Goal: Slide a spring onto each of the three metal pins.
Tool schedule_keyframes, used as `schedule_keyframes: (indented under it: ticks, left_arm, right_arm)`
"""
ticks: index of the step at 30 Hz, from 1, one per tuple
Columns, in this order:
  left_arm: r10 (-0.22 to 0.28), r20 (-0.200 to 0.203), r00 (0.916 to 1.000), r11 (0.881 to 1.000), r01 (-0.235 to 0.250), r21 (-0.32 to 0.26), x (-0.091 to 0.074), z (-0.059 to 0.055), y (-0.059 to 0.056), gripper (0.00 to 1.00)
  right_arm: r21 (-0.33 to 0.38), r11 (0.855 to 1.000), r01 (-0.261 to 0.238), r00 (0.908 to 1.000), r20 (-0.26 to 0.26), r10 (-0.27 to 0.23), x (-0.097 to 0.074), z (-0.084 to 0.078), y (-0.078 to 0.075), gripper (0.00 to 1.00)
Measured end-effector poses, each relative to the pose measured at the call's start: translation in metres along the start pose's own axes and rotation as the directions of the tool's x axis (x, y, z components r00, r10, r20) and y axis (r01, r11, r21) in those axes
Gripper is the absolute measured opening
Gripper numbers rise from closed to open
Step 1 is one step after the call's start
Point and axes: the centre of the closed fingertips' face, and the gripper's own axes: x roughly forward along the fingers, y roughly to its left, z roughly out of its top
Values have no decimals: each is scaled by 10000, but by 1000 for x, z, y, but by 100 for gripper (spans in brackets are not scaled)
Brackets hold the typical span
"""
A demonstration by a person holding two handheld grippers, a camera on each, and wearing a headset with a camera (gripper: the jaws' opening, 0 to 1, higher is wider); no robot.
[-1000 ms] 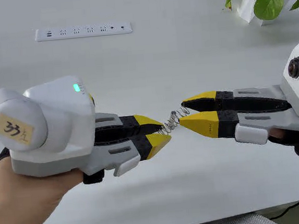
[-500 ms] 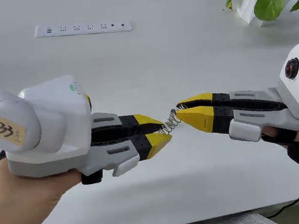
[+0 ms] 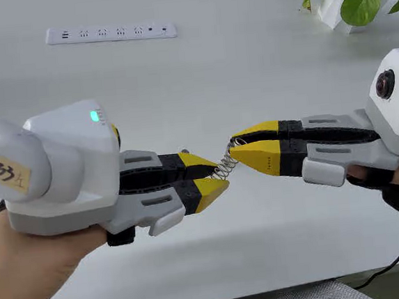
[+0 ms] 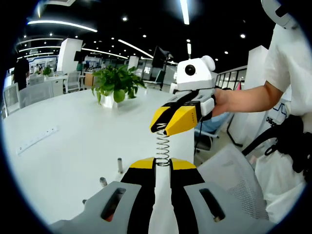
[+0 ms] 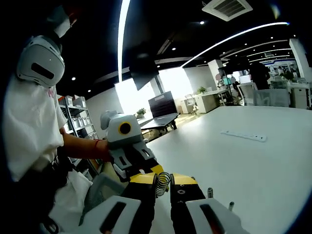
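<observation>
Transfer step: left gripper and right gripper jaws both closed on spring; next, one releases, thread onto pin

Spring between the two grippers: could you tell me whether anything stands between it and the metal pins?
Nothing visible does. The spring is gripped at its ends by the left gripper and right gripper, above the table. The metal pins stand just beside the left gripper's fingers, with open space between.

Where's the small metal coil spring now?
Head view centre: the small metal coil spring spans between the left gripper and right gripper tips, above the white table.
</observation>
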Motion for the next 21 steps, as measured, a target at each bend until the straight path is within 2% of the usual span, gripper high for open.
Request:
schedule_keyframes:
  ticks: [7, 21]
  left_arm:
    - [-60, 25, 10000, 10000, 60, -6, -1, -2, -2, 6]
    - [-164, 63, 9998, 9998, 164, 69, -4, -8, -7, 6]
  right_arm:
    - [-491, 9987, -147, 9989, -458, 125, 2, -1, 1, 6]
    - [-1604, 9854, -565, 9876, -1537, 316, 11, -7, 12, 6]
